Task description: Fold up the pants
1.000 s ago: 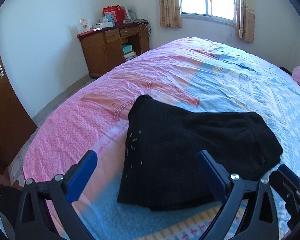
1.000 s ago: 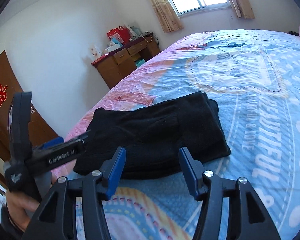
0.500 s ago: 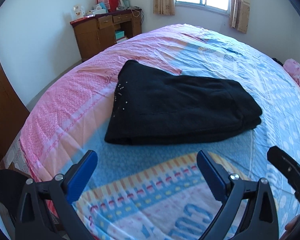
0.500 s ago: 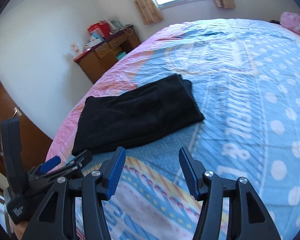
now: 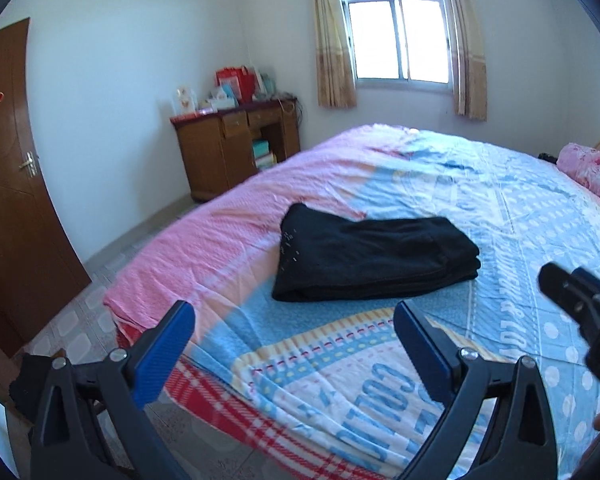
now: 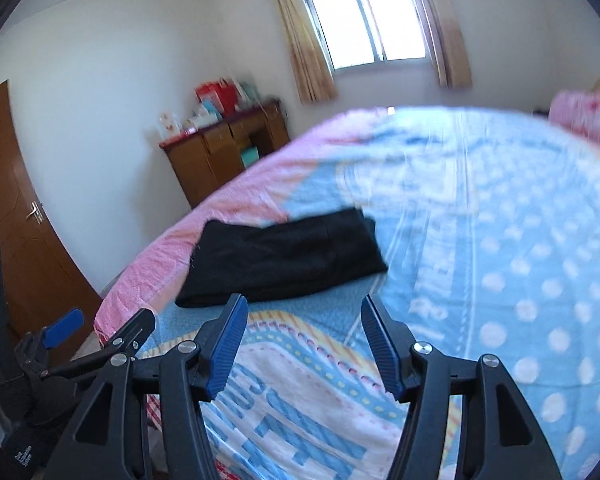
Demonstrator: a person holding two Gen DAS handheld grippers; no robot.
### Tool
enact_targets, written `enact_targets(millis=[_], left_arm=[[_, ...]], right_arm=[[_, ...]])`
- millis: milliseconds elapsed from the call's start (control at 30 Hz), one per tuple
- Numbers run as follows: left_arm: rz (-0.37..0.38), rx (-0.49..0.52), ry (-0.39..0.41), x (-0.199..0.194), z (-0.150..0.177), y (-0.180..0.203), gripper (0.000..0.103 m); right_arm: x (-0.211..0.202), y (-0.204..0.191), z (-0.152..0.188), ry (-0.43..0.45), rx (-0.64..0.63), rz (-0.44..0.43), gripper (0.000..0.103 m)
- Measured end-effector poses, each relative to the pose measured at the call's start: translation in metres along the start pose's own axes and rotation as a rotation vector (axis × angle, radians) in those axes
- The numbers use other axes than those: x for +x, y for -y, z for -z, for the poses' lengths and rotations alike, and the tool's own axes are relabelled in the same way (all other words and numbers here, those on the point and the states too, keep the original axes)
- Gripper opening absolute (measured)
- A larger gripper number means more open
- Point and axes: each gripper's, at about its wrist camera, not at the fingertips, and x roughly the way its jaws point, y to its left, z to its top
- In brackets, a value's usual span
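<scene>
I'm holding my left tool point(image 5: 294, 330) & right tool point(image 6: 302, 322) wide open w/ nothing in them, while the black pants point(image 5: 374, 246) are lying folded on the bed point(image 5: 540, 216), well apart from both.

Daylight pours through the window point(image 5: 398, 40) ahead of me, its panes blown out to white, and it lights the room softly. My left view is mostly sharp. My right view smears the bedspread point(image 6: 500, 240) and the far pillow point(image 6: 584, 120). Both views bulge, with dark vignetting at the corners.
</scene>
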Motion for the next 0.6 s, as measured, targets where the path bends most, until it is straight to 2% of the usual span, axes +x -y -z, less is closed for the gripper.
enact_targets(millis=[67,233,333,367,500,600], left_arm=[[-0.014,-0.013,0.032,-0.011,-0.005,-0.004,0.101],[0.016,-0.041,0.098,-0.04,-0.015,-0.012,0.102],[0.03,-0.042,0.147,-0.059,-0.018,-0.011,0.103],[0.031,-0.036,0.158,-0.064,-0.018,-0.009,0.103],[0.001,0.008,0.189,-0.075,-0.018,-0.001,0.103],[-0.005,0.011,0.185,-0.074,-0.018,0.001,0.103]], right_arm=[[-0.024,-0.011,-0.002,0.088,-0.045,0.001,0.061],[-0.08,-0.029,-0.007,0.257,-0.131,0.013,0.062],[-0.109,-0.029,-0.008,0.338,-0.107,0.017,0.076],[-0.116,-0.026,-0.008,0.362,-0.092,0.014,0.077],[-0.128,-0.023,-0.008,0.379,-0.065,0.004,0.077],[-0.129,-0.019,-0.008,0.385,-0.047,0.004,0.077]])
